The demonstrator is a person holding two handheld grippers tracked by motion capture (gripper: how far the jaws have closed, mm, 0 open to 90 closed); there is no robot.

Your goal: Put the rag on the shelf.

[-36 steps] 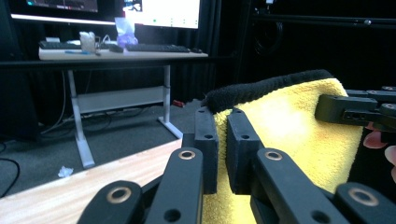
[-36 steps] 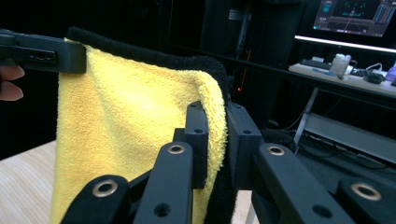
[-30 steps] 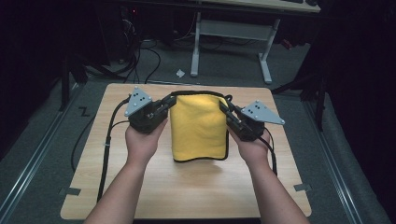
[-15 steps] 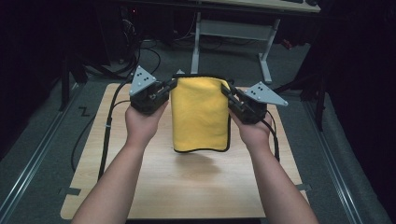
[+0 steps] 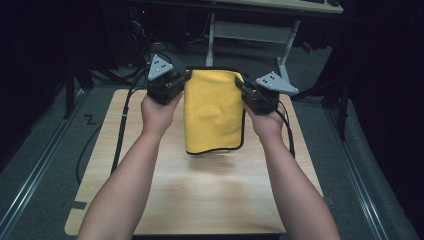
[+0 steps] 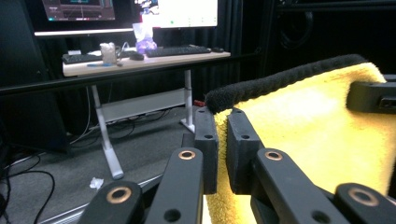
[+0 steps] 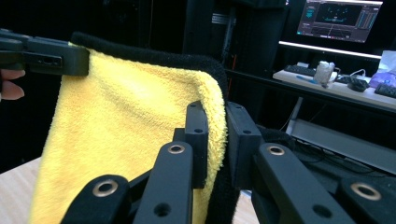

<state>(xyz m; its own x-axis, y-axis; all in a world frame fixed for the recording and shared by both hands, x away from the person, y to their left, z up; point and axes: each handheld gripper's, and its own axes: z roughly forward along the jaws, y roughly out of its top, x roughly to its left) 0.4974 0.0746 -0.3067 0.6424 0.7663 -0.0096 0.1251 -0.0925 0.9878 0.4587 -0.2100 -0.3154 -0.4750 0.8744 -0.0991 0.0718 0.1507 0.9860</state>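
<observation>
Both grippers, left (image 5: 184, 80) and right (image 5: 241, 87), are pinching the towel's (image 5: 214, 112) top corners, hanging it over the bench's (image 5: 200, 195) far half. Gripper views are showing jaws clamping the black hem. It's hanging higher than before.

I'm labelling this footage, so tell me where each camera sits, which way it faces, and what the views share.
High view: above the person's side, looking forward and down on the wooden table; both forearms show.
Left gripper view: rides the left gripper, looking along its jaws, shut on the yellow cloth.
Right gripper view: rides the right gripper, jaws clamping the cloth's other corner.
Shared: the cloth, seen in all three.
</observation>
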